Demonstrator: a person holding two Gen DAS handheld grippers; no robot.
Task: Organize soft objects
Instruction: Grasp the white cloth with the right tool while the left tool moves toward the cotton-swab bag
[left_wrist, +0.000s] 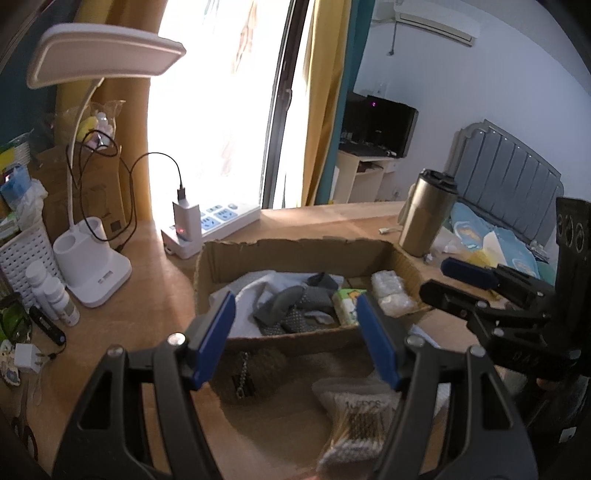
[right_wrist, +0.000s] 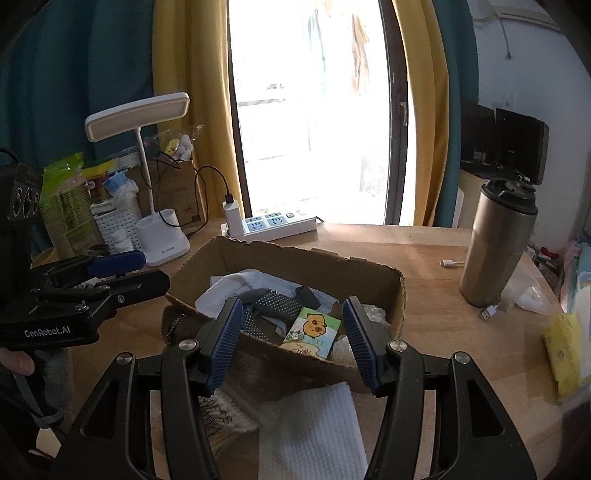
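Right wrist: tissue pack (right_wrist: 311, 333) lengthwise toward camera

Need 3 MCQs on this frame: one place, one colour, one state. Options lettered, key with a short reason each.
1. Where is the steel tumbler?
A. inside the cardboard box
B. on the table, right of the box
C. on the lamp base

2. What colour are the gripper pads?
A. red
B. blue
C. white

3. What state is the right gripper in?
A. open, empty
B. shut on a sock
C. shut on the tumbler

Key: B, it stands on bare wood outside the box; B, both views show blue pads; A, the fingers are spread with nothing between them.
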